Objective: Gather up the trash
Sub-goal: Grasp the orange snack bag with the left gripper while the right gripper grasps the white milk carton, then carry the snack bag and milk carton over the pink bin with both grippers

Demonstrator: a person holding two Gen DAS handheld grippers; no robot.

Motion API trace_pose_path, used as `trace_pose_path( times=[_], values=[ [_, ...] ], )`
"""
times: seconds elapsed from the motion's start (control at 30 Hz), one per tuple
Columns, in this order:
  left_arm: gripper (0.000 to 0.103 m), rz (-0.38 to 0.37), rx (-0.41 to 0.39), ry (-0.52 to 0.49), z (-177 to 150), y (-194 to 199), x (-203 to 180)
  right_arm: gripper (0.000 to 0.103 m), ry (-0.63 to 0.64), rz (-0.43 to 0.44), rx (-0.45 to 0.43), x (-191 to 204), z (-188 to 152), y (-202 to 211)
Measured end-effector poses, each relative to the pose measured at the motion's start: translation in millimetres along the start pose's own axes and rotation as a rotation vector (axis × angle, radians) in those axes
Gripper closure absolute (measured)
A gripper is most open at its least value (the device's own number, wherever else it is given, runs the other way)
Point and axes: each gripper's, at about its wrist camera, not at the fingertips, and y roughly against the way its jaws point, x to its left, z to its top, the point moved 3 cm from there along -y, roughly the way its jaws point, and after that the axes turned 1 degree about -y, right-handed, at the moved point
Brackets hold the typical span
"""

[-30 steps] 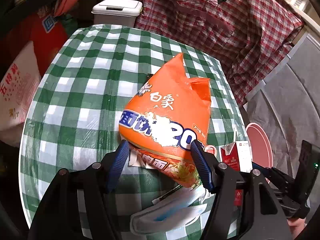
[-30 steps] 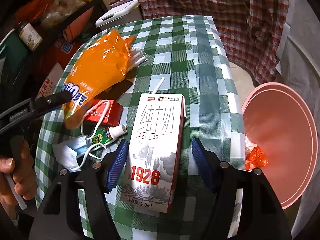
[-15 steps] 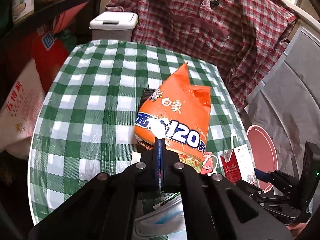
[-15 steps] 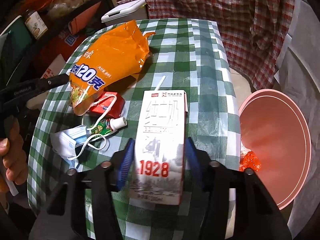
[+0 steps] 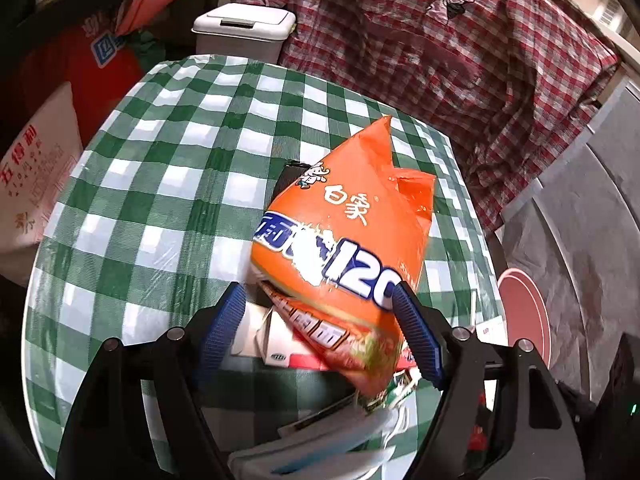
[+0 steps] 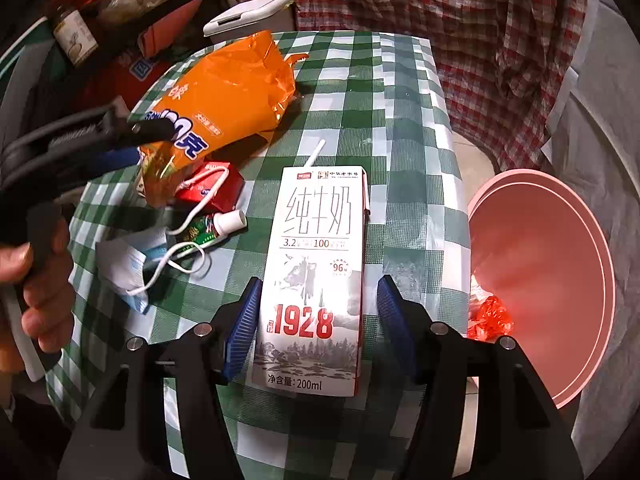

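Observation:
An orange noodle bag (image 5: 344, 232) lies on the green-checked table (image 5: 160, 200). Its lower end sits between the fingers of my left gripper (image 5: 320, 332), whose jaws are opening; the pads do not press it. In the right wrist view the same bag (image 6: 224, 96) and left gripper (image 6: 132, 144) show at the left. A white milk carton (image 6: 316, 264) marked 1928, with a straw, lies flat between the fingers of my right gripper (image 6: 320, 332). Those jaws are opening too, with a gap at the right pad.
Beside the carton lie a small red box (image 6: 212, 192), a small tube (image 6: 216, 226) and a face mask (image 6: 128, 268). A pink bin (image 6: 552, 280) off the table's right edge holds a red wrapper (image 6: 490, 316). A white lidded bin (image 5: 244, 28) and plaid shirt (image 5: 440, 60) stand behind.
The left jaws closed to a pinch at the bag's lower end half a second ago and now stand wide again. The right jaws closed onto the carton, then parted slightly.

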Motion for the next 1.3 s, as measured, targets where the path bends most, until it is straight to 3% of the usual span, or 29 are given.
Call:
trace_pose_path(
  times=[0.07, 0.13, 0.2, 0.33, 0.7, 1.3],
  values=[
    [0.043, 0.002, -0.001, 0.001, 1.6, -3.1, -2.1, 0.044, 0.016, -0.008, -0.006, 0.9, -1.5, 0.4],
    [0.068, 0.010, 0.010, 0.001, 0.8, -5.8, -3.3, 0.045, 0.035, -0.014, -0.012, 1.8, -2.8, 1.6],
    [0.081, 0.008, 0.010, -0.003, 0.2, -5.2, -3.8, 0.052, 0.046, -0.013, -0.018, 1.8, -3.5, 3.4],
    [0.101, -0.002, -0.024, -0.015, 2.1, 5.5, -3.4, 0.053, 0.054, -0.008, -0.032, 2.5, -4.5, 8.5],
    [0.102, 0.049, -0.206, -0.136, 10.4, 70.3, -25.6, 0.054, 0.079, -0.006, -0.161, 7.5, -1.4, 43.6],
    [0.102, 0.012, -0.335, -0.182, -9.1, 143.6, -63.3, 0.054, 0.134, -0.064, -0.359, 1.0, -10.6, 109.2]
  ],
)
